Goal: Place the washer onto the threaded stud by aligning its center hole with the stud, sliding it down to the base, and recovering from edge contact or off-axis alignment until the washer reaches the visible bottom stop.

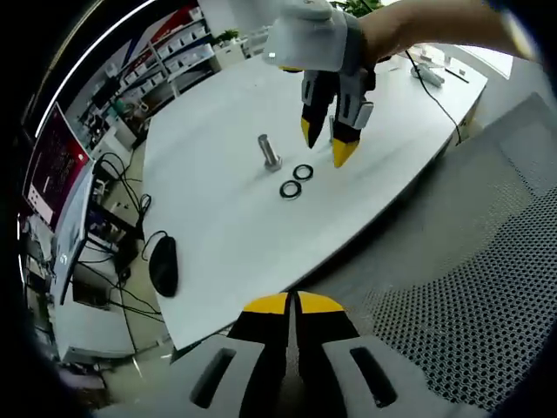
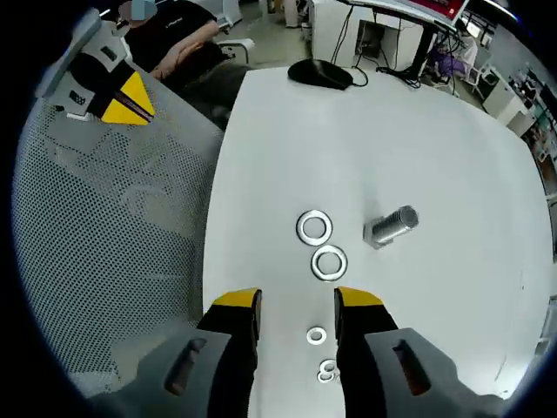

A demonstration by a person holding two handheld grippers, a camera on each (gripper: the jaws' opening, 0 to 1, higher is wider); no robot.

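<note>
Right tongs point(image 2: 296, 312) hang apart above small washers point(image 2: 317, 334) partly hidden beneath; left tongs point(image 1: 292, 305) are pressed together.

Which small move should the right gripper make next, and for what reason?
Probably lower the right gripper and move it slightly forward to the nearer large washer, then close on its edge. The jaws stand open and empty above the white table, both large washers lie flat beside the threaded stud, and no washer sits on the stud. The left gripper is shut, held back off the table.
</note>
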